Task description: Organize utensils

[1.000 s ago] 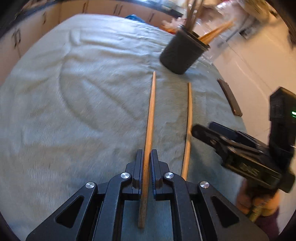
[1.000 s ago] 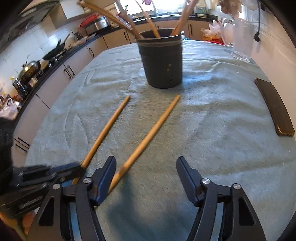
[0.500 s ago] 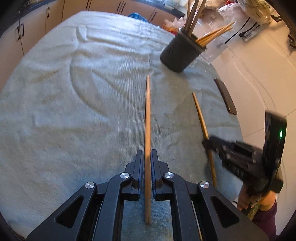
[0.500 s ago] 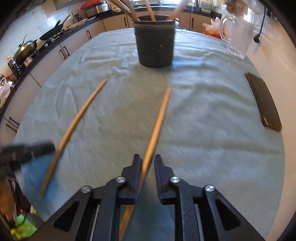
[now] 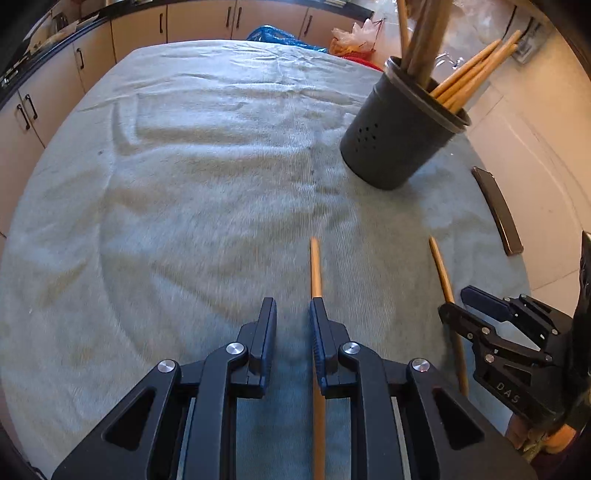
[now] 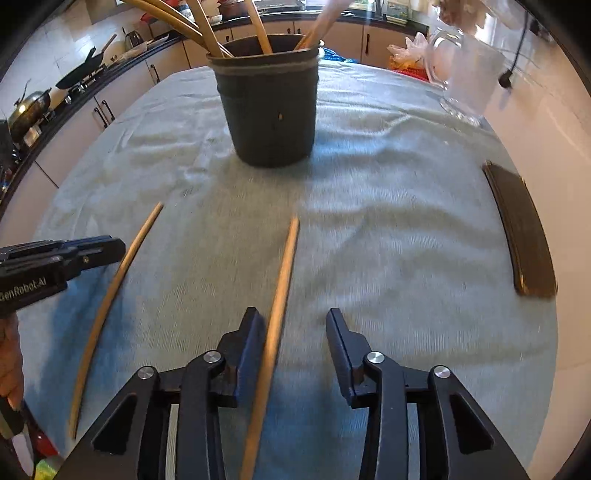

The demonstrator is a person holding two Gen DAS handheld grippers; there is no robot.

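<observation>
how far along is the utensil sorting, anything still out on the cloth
Done: several wooden utensils already stand in the dark holder. In hand: nothing gripped; the left gripper and right gripper each straddle a stick with jaws opening, one pad beside it. Left: both loose sticks, the left chopstick and the right chopstick, lie on the towel, short of the holder.

Beige base cabinets [image 5: 140,26] under a dark countertop [image 6: 110,70] line the far wall. White tiles [image 6: 55,40] above catch daylight
</observation>
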